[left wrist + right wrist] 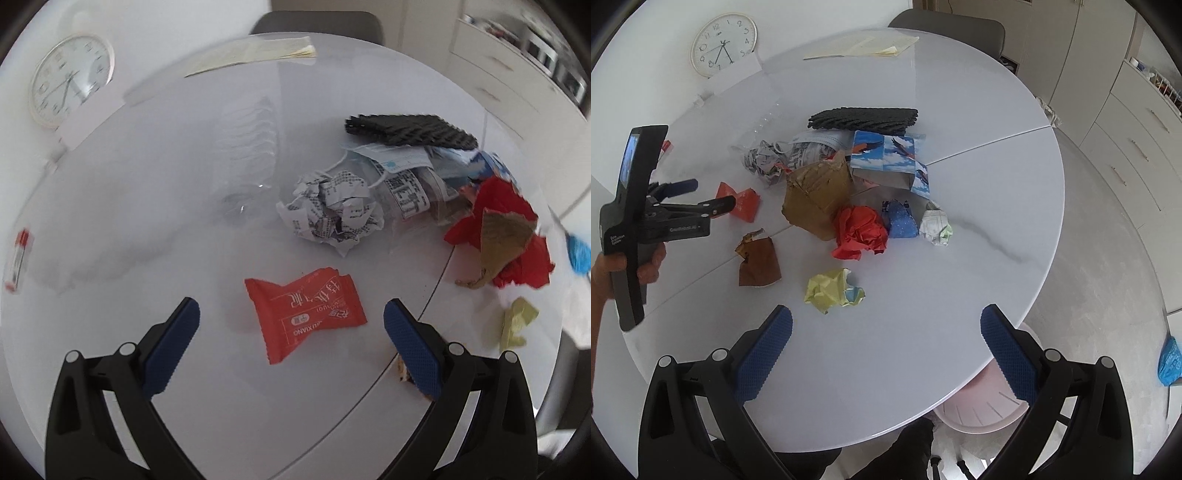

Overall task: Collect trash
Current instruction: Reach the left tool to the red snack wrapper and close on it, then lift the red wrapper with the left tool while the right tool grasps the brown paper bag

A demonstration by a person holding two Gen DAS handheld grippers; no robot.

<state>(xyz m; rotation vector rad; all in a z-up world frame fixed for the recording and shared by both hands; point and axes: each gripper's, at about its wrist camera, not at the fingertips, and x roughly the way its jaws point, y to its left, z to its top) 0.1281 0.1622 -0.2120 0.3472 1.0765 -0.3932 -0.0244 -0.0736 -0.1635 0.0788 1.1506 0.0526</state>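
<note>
Left wrist first: my left gripper hangs with its jaws spread wide and nothing between them, and the red snack wrapper lies flat on the white table right in the gap ahead of the pads. Beyond it sit a crumpled newspaper ball, a face mask draped over more printed paper, a black mesh pad, and at the right a heap of red paper with a torn brown piece on it. A clear plastic bottle is only a faint outline, and motion blur smears the far rim. I cannot make out the small red-and-white object at the left edge.

Right wrist next: my right gripper is likewise released and carries nothing, poised over the near table edge with the yellow paper wad just ahead. From here I count the litter still lying loose: a brown wrapper, a brown cardboard scrap, a crumpled red ball, a blue cloth bit, a pale paper wad and a bird-printed box. A pinkish bin peeks from under the table rim, mostly hidden, so I cannot see whether anything is in it. I judge the collecting barely begun: essentially every piece remains on the table.
</note>
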